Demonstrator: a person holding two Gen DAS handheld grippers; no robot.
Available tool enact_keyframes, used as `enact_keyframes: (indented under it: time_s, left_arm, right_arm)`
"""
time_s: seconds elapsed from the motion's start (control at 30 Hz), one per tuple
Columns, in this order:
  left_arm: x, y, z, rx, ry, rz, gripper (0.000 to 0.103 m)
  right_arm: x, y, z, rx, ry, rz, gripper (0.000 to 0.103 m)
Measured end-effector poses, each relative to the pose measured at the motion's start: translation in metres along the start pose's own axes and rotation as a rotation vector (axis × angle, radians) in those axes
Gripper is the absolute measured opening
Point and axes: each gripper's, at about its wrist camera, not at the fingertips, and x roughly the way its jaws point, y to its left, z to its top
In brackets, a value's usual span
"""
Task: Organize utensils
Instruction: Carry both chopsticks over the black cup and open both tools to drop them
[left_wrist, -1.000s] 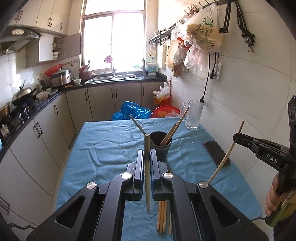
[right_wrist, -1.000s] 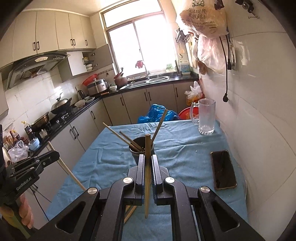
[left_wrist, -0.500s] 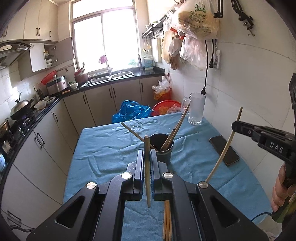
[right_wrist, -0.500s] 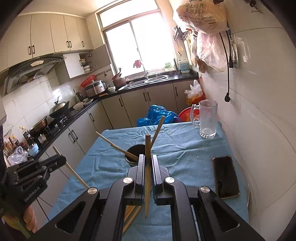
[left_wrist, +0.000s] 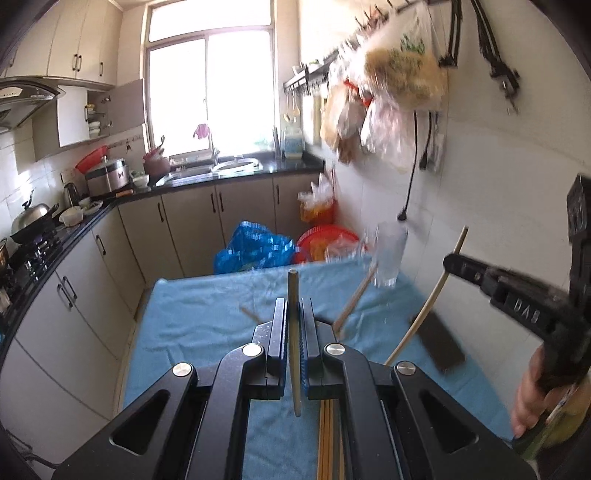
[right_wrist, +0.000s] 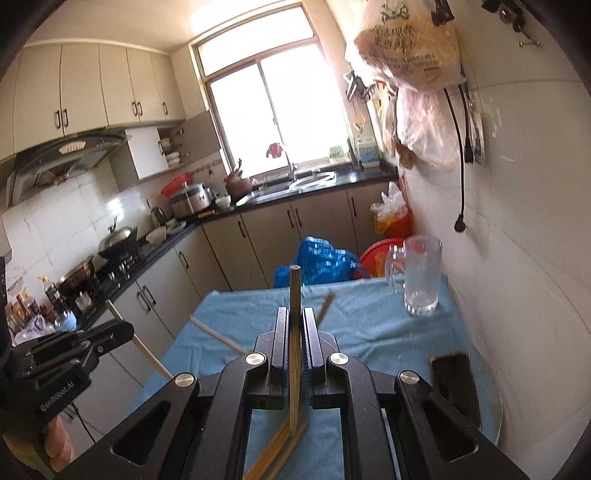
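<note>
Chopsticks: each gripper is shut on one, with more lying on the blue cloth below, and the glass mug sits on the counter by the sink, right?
Not quite. The glass mug stands on the blue cloth of the table by the wall, as the right wrist view shows. The rest holds: the left gripper and right gripper are each shut on a chopstick, with more chopsticks lying below.

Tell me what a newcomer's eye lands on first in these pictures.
Each gripper is shut on one upright chopstick: the left gripper on its chopstick, the right gripper on another chopstick, both above the blue tablecloth. More loose chopsticks lie on the cloth below. A glass mug stands at the far right corner by the wall, and a dark phone lies nearer.
</note>
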Motion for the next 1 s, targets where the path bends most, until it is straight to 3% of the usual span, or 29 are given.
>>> enact_keyframes:
  time_s: [0.27,0.47,0.8,0.93,1.0]
  left_arm:
    - [0.02,0.013,0.044,-0.071,-0.057,-0.029,0.005]
    - [0.049,0.015,0.063,-0.097,-0.092,-0.042,0.005]
    - [0.127,0.01,0.036,-0.079,0.057,-0.042,0.006]
    - [0.13,0.011,0.03,-0.074,0.056,-0.037,0.006]
    - [0.126,0.011,0.03,-0.069,0.049,-0.041,0.011]
  right_arm:
    - [0.018,0.009,0.034,0.029,-0.07,0.012,0.007]
    - [0.044,0.008,0.041,0.03,-0.086,-0.009,0.007]
    - [0.105,-0.012,0.016,0.074,0.023,-0.024,0.007]
    - [0.122,-0.017,0.005,0.087,0.071,-0.015,0.007]
    - [0.127,-0.018,0.001,0.09,0.087,-0.01,0.008]
